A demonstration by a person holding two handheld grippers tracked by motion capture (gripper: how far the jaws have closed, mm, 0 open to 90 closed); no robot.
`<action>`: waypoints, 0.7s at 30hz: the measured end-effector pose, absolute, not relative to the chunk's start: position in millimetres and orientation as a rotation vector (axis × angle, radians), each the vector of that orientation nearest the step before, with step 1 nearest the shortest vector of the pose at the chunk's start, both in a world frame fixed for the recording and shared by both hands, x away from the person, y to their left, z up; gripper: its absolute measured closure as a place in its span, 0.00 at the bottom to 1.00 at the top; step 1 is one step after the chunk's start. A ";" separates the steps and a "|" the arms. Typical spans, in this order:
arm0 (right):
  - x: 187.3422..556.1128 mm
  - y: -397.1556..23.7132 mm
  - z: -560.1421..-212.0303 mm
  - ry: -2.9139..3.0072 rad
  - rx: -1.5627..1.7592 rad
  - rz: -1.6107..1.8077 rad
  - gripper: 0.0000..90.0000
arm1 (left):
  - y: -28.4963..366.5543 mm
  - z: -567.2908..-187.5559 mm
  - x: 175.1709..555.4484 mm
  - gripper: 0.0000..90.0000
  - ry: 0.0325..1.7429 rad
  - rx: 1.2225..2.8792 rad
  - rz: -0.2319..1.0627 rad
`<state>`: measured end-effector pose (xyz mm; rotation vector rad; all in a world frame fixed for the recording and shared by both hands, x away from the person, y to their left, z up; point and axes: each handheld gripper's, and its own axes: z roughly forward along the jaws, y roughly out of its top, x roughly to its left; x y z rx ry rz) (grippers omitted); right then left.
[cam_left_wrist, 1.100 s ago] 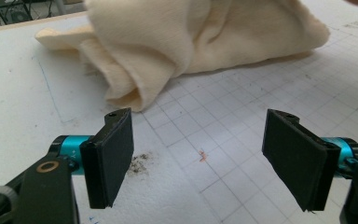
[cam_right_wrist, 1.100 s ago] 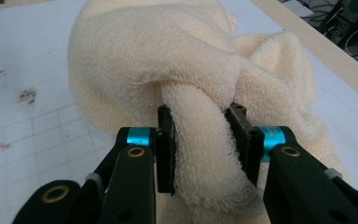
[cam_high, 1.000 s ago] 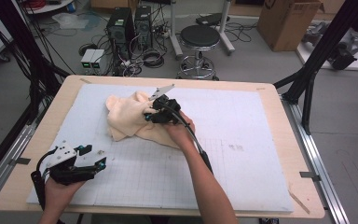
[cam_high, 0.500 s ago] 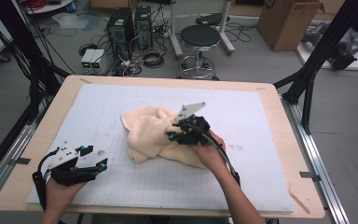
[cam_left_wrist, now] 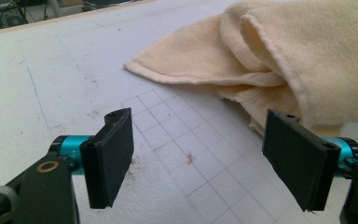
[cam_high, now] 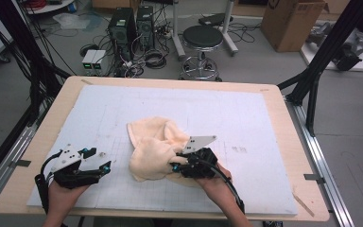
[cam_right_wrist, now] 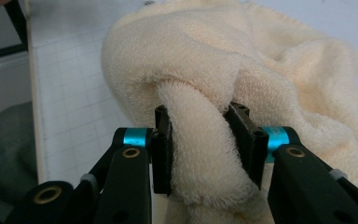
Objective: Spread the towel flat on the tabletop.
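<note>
Since the earlier frames the right hand-held gripper (cam_high: pixel 176 166) has dragged the towel (cam_high: pixel 153 146) from the far-left part of the tabletop (cam_high: pixel 264 118) toward the near middle; left hand-held gripper (cam_high: pixel 105 160) unchanged at the near-left corner. Right jaws eased open a bit over that stretch, but the right gripper view shows a thick roll of towel (cam_right_wrist: pixel 200 140) between the pads and pressed from both sides, so it is pinching a bunched fold. Left jaws spread wide with nothing between them; bare grid mat shows in the gap in the left gripper view.

Towel now lies crumpled, mostly folded over itself, bulk running from the far-left loose edge (cam_left_wrist: pixel 186 77) down to the pinched end at the near side. Key relation: towel sits just to the right of and slightly beyond the left hand-held gripper, near but apart, with its closest hem pointing at the left jaws. Left is the free hand and is close enough to take a second corner.

Room: open mat to the right and the far side for spreading; near edge of the tabletop is close behind the right hand, so little room to pull further back.
</note>
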<state>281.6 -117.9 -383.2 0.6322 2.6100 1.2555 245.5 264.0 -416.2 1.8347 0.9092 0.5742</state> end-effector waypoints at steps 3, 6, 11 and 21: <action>279.4 -118.7 -389.4 2.588 0.641 1.272 0.68 | 261.8 -416.7 245.8 0.28 0.911 1.833 0.565; 279.4 -124.2 -388.6 2.583 0.670 1.305 0.59 | 260.1 -416.5 246.0 0.28 0.903 1.839 0.556; 276.7 -137.1 -380.4 2.556 0.658 1.384 0.44 | 253.5 -416.1 245.6 0.28 0.886 1.849 0.537; 279.5 -181.2 -371.3 2.501 0.636 1.383 0.35 | 225.9 -401.6 248.7 0.28 0.806 1.827 0.469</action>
